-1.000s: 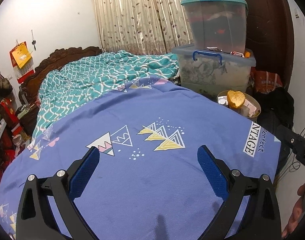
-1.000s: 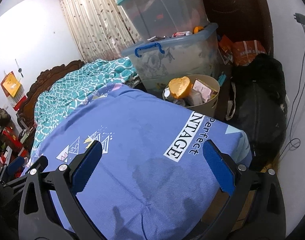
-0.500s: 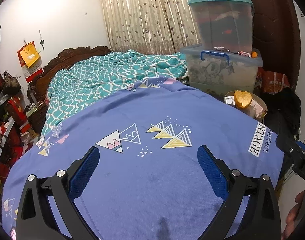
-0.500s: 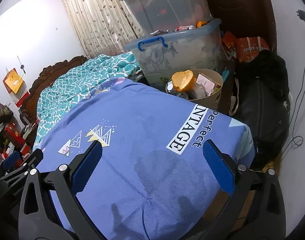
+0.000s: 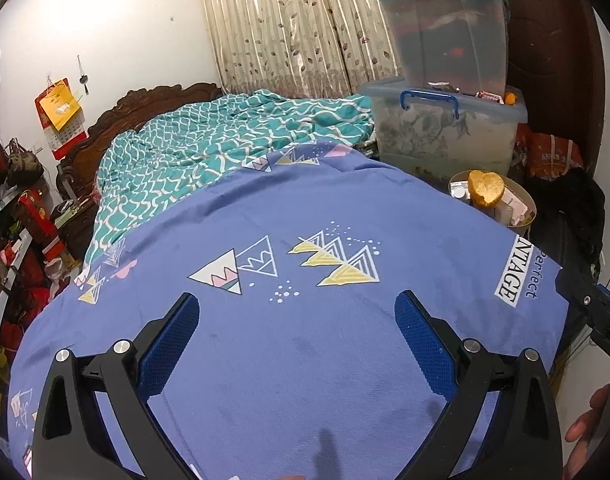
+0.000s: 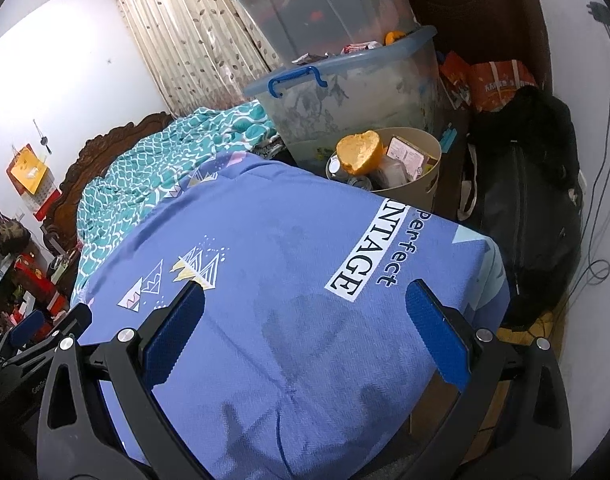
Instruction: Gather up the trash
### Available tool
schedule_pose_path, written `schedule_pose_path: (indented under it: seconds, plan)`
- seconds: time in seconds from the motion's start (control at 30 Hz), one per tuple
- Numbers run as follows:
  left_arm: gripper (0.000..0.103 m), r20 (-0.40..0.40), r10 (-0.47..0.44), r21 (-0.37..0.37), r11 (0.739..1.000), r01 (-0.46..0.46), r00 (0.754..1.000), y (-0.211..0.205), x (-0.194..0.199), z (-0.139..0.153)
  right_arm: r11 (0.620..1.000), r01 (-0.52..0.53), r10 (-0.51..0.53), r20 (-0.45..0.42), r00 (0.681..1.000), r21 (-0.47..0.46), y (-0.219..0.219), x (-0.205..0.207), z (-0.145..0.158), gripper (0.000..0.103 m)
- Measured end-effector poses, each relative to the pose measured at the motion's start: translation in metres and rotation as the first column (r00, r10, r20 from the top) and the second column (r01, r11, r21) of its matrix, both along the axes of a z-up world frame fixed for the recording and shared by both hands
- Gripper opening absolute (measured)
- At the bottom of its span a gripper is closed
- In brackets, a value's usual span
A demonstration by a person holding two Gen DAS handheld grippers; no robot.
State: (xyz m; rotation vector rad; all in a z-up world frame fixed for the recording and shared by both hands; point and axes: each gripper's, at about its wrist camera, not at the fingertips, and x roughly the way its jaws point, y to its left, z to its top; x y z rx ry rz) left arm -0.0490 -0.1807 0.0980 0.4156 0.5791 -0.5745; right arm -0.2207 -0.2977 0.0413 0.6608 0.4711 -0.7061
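Note:
A beige round bin point(image 6: 429, 176) stands beyond the far right corner of the bed, filled with trash: a yellow heart-shaped sponge point(image 6: 361, 150), a carton point(image 6: 407, 156) and cans. It also shows in the left wrist view point(image 5: 523, 210). My left gripper point(image 5: 297, 312) is open and empty above the blue bedspread point(image 5: 305, 240). My right gripper point(image 6: 305, 300) is open and empty above the same spread point(image 6: 285, 240), nearer the bed's corner. No loose trash shows on the spread.
Two stacked clear storage boxes point(image 6: 345, 80) stand behind the bin. A black bag point(image 6: 525, 200) and orange bags point(image 6: 497, 84) lie to the right by the wall. A teal quilt point(image 5: 225, 140) covers the bed's far half. Cluttered shelves point(image 5: 21, 220) line the left.
Both grippers have drawn back and risen a little, so more of the bed shows. Their jaws stay open and empty.

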Motion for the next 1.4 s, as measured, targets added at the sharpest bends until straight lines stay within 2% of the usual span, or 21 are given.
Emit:
schedule_pose_path:
  seconds: [0.63, 1.4]
  plan:
    - [0.094, 0.004, -0.049, 0.029, 0.998, 0.049, 0.999, -0.018, -0.020, -0.003, 0.999, 0.039, -0.039, 0.038, 0.998, 0.007, -0.008, -0.018, 0.002, 0.099]
    - [0.094, -0.027, -0.056, 0.064, 0.996, 0.057, 0.998, -0.023, -0.015, -0.015, 0.999, 0.040, -0.040, 0.014, 0.999, 0.016, -0.011, -0.012, -0.009, 0.099]
